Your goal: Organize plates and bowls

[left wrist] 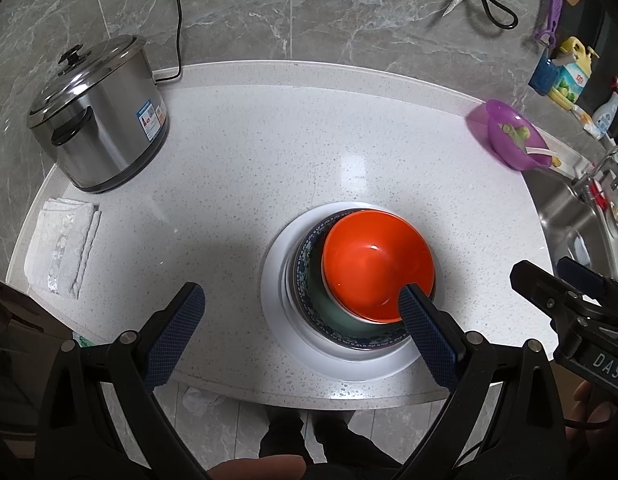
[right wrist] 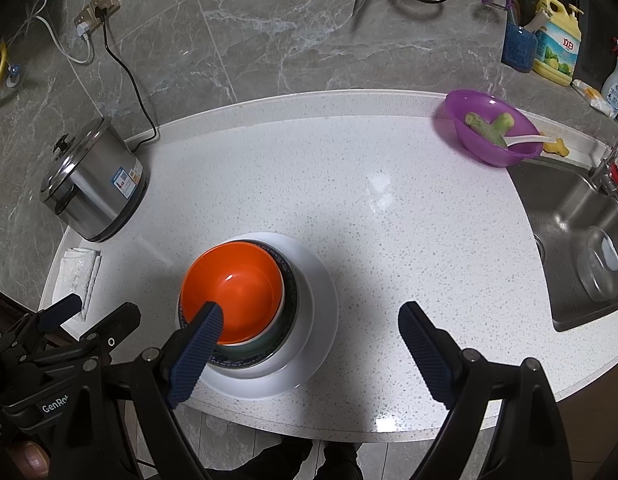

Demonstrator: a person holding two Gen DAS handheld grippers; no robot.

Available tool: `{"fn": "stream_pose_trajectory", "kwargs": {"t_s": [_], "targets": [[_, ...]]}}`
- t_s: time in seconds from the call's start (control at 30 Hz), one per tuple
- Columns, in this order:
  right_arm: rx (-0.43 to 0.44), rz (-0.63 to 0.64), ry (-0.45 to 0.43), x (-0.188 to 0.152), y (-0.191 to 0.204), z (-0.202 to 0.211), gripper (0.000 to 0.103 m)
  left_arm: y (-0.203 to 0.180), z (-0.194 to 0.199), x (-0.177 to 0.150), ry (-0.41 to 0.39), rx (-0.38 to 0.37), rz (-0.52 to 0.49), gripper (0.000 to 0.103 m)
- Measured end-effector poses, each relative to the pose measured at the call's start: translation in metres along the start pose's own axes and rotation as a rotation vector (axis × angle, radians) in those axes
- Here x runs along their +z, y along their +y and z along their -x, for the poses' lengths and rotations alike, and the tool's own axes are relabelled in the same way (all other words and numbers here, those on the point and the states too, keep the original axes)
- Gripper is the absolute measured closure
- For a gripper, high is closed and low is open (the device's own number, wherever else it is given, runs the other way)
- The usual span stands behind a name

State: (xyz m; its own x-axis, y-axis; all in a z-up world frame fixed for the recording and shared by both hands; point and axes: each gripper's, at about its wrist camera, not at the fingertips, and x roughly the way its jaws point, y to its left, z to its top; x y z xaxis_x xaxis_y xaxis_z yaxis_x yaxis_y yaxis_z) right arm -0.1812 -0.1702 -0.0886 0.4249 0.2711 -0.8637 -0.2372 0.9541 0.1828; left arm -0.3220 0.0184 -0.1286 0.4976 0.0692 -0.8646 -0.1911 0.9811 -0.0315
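Both grippers, left gripper and right gripper, hover wide open and grip nothing above the counter's near edge. Between them, an orange bowl nests in a green bowl, a blue-patterned bowl and a white plate. The white speckled countertop carries a steel rice cooker, folded cloth and purple bowl beside the sink, below a grey marble wall.
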Motion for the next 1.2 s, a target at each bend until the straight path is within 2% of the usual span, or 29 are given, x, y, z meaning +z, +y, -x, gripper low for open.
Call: {"fn": "stream_pose_trajectory", "kwargs": {"t_s": [1.2], "targets": [[0.008, 0.008, 0.019, 0.0031, -0.0027, -0.0097, 0.012, -0.0079, -0.0031, 0.0011, -0.002, 0.025, -0.004, 0.005]]}}
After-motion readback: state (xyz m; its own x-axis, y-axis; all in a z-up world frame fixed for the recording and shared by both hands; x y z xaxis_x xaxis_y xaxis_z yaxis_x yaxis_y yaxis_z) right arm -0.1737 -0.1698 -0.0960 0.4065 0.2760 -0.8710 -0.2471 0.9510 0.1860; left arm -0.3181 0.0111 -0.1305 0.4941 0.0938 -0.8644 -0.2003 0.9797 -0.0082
